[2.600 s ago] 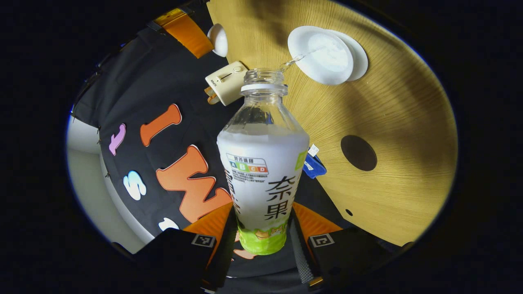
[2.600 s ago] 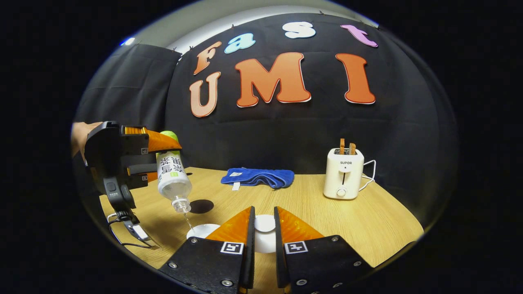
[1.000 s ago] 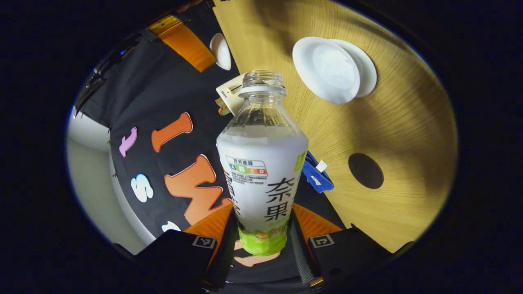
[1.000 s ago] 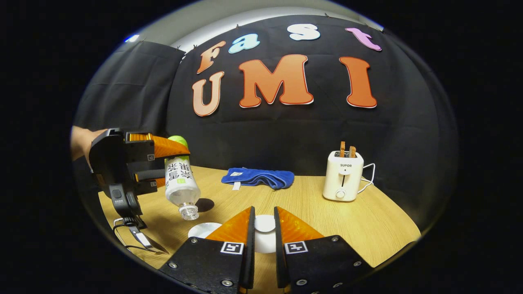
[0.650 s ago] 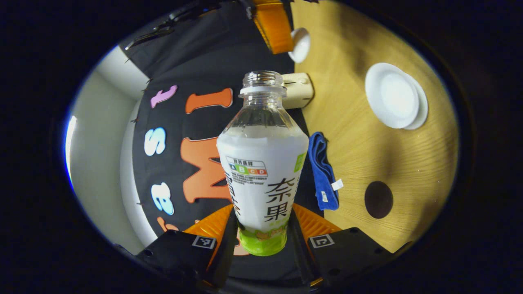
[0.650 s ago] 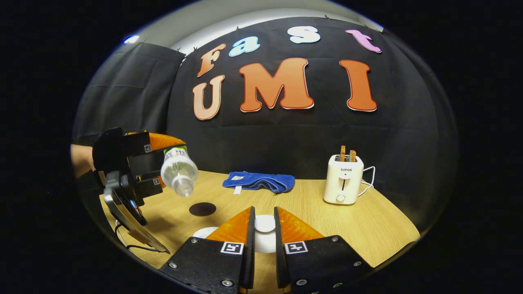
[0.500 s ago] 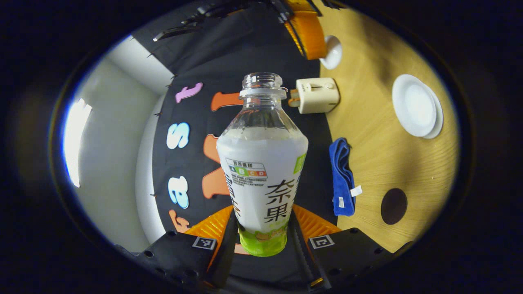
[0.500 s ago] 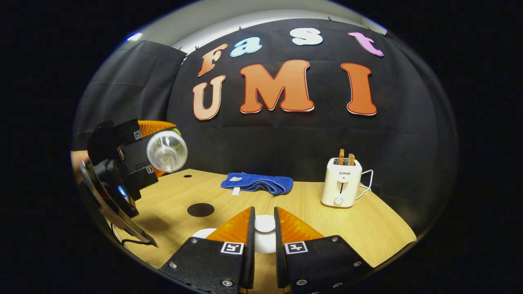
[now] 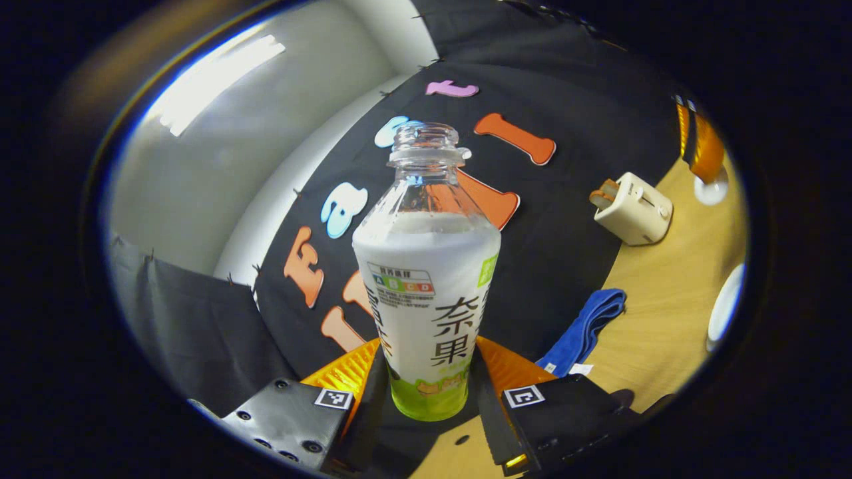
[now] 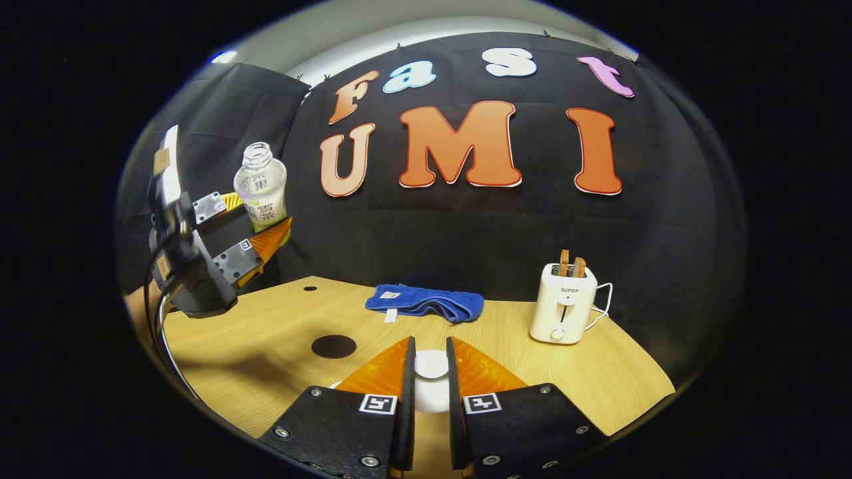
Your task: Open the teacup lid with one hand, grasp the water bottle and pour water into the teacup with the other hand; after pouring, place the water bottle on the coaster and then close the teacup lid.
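Observation:
A clear water bottle with a white and green label and no cap stands nearly upright, and my left gripper is shut on its lower part. From the right gripper view the bottle and left gripper hang high at the left, above the table. My right gripper is shut on the knob of the white teacup lid, held over the table's near side. The dark round coaster lies on the table left of it. The white teacup shows at the right edge of the left gripper view.
A cream toaster with toast stands at the back right of the wooden table. A folded blue cloth lies by the back wall. A small hole is in the tabletop at the far left.
The water stream has stopped. The left gripper has swung the bottle from mouth-down over the teacup to nearly upright, lifting it up and away to the left. The right gripper holds the lid still.

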### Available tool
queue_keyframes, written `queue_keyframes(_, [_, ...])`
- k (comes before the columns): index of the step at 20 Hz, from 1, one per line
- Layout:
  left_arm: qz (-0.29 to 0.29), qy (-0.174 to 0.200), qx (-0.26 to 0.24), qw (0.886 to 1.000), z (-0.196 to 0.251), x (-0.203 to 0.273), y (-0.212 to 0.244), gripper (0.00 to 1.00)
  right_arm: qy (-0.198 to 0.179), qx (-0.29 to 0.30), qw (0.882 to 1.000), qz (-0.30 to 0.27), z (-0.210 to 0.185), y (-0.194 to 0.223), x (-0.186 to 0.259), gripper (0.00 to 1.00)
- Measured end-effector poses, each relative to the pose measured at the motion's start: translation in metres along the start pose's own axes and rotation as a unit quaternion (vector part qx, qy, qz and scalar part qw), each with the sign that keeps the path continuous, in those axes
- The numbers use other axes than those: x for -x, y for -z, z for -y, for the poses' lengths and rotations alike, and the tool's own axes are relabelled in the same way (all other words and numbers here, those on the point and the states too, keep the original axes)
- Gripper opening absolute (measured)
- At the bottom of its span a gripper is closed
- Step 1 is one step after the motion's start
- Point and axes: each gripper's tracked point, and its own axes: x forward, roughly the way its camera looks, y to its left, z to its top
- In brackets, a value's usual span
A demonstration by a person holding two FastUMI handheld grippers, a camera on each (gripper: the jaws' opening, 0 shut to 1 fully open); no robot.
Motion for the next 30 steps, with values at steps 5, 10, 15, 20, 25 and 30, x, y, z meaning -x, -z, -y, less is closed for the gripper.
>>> queue_keyframes(5, [-0.087,0.014,0.196,0.977,0.018,-0.007,0.045,0.70,-0.010,0.013,1.000,-0.013,-0.014,0.007,-0.007,0.22])
queue_keyframes(10, [-0.164,0.045,0.336,0.927,0.053,-0.012,0.090,0.67,-0.017,0.015,1.000,-0.021,-0.023,0.012,-0.012,0.22])
queue_keyframes(15, [-0.214,0.088,0.397,0.888,0.094,-0.012,0.121,0.65,-0.020,0.019,0.999,-0.030,-0.029,0.019,-0.016,0.22])
queue_keyframes(20, [-0.256,0.119,0.412,0.866,0.126,-0.010,0.140,0.70,-0.030,0.024,0.998,-0.040,-0.038,0.026,-0.020,0.22])
queue_keyframes(25, [-0.284,0.137,0.411,0.855,0.148,-0.005,0.157,0.68,-0.040,0.026,0.998,-0.047,-0.044,0.031,-0.023,0.22])
queue_keyframes(30, [-0.298,0.149,0.407,0.851,0.158,-0.002,0.165,0.65,-0.048,0.030,0.997,-0.054,-0.051,0.037,-0.028,0.22])
